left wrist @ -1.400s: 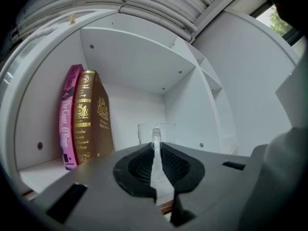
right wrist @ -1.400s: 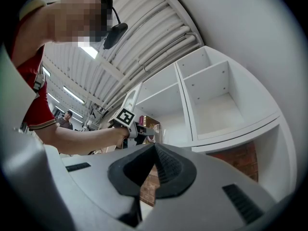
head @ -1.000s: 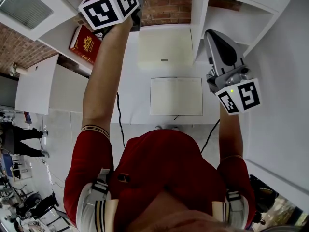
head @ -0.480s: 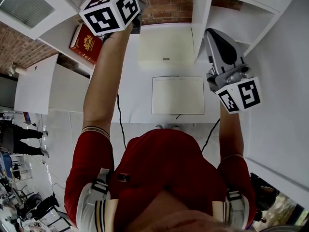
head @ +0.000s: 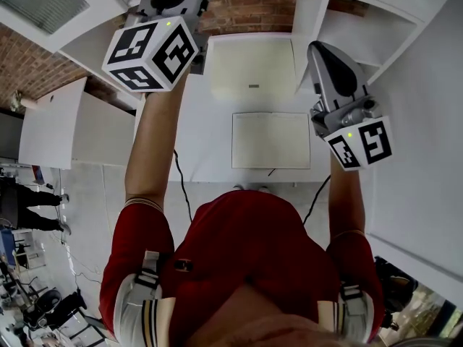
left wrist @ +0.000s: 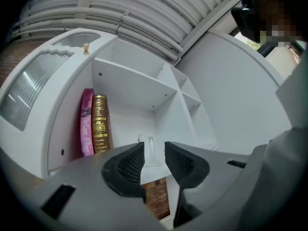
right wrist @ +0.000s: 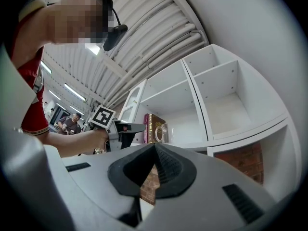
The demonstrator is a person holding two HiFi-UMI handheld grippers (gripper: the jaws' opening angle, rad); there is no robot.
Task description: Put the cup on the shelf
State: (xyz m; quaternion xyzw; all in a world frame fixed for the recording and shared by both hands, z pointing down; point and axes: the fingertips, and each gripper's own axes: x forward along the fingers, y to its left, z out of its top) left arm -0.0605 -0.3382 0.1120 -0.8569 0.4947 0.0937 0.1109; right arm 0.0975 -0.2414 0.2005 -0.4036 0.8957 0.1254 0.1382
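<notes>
A clear glass cup (left wrist: 153, 150) with a handle stands upright on a shelf board of the white shelf unit (left wrist: 137, 83), just right of a brown book (left wrist: 100, 124) and a pink book (left wrist: 86, 129). My left gripper (left wrist: 154, 161) points at the cup. Its jaws are opening and the cup shows through the gap beyond the tips, with nothing pressed between the pads. In the right gripper view the cup (right wrist: 161, 133) sits a short way past the left gripper (right wrist: 126, 127). My right gripper (right wrist: 154, 154) is shut and empty, held lower at the right (head: 322, 53).
The shelf unit (right wrist: 226, 105) has several open white compartments with brick wall (head: 246, 6) behind the lower ones. A white panel (head: 271, 139) lies below in the head view. A black cable (head: 179, 186) hangs by the person's left arm. People stand far off at the left (head: 29, 208).
My left gripper has drawn back from the shelf, its marker cube sliding down and left in the head view and now covering the red book. The right gripper has barely moved.
</notes>
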